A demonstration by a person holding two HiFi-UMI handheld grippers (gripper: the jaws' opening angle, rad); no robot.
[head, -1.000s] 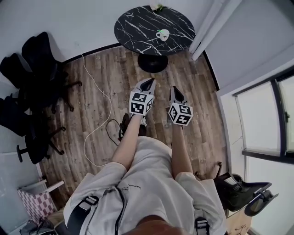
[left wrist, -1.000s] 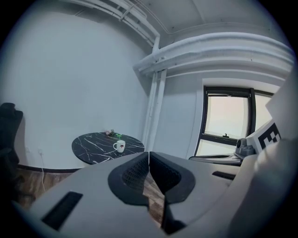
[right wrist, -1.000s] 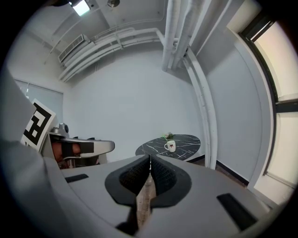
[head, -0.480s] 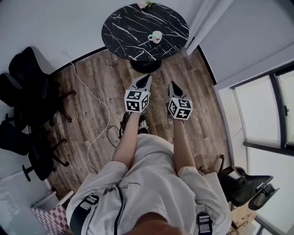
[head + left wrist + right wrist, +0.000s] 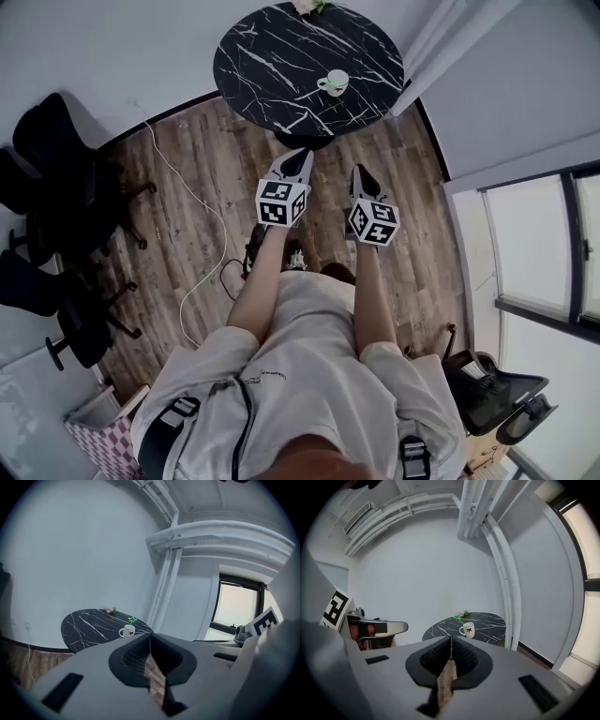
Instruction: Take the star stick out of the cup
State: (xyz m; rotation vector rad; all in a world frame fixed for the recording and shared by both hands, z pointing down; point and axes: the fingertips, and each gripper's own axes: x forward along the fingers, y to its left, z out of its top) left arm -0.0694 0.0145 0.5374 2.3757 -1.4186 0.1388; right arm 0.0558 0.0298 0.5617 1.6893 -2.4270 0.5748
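Observation:
A white cup (image 5: pixel 334 82) with a red star print stands on the round black marble table (image 5: pixel 272 56). The same cup (image 5: pixel 128 631) shows in the left gripper view with a green star stick (image 5: pixel 132 620) rising out of it. In the right gripper view the cup (image 5: pixel 468 629) stands with the green star stick (image 5: pixel 458 618) leaning left. My left gripper (image 5: pixel 302 156) and right gripper (image 5: pixel 360 174) hang over the wood floor short of the table, well away from the cup. Both have their jaws pressed together with nothing between them.
A small bunch of flowers (image 5: pixel 309 7) lies at the table's far edge. Black office chairs (image 5: pixel 56 197) stand at the left, and a white cable (image 5: pixel 192 234) runs across the wood floor. A wall and a window (image 5: pixel 548 244) close off the right side.
The head view has shifted: the table and cup sit a little nearer the grippers than half a second ago. Both grippers stay shut, side by side.

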